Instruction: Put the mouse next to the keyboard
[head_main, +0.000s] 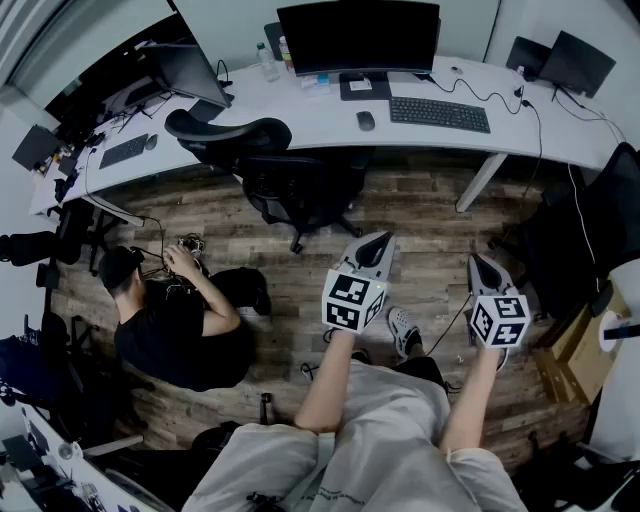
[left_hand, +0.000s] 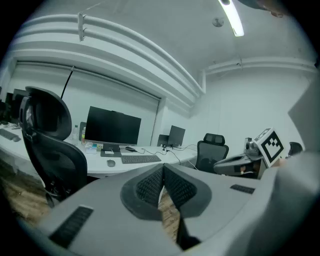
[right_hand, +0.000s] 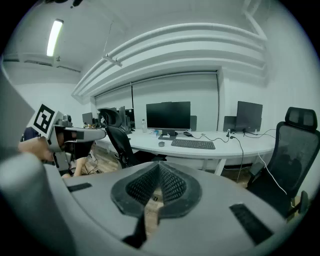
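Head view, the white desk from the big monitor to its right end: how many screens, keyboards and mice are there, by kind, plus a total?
Screens: 3 (big monitor, small screen, end screen)
Keyboards: 1 (keyboard)
Mice: 1 (mouse)
Total: 5

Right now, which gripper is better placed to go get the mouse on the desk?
Probably the left gripper. The mouse lies almost straight ahead of it, left of the keyboard. The right gripper faces the keyboard's far end. Both are shut, empty and far away.
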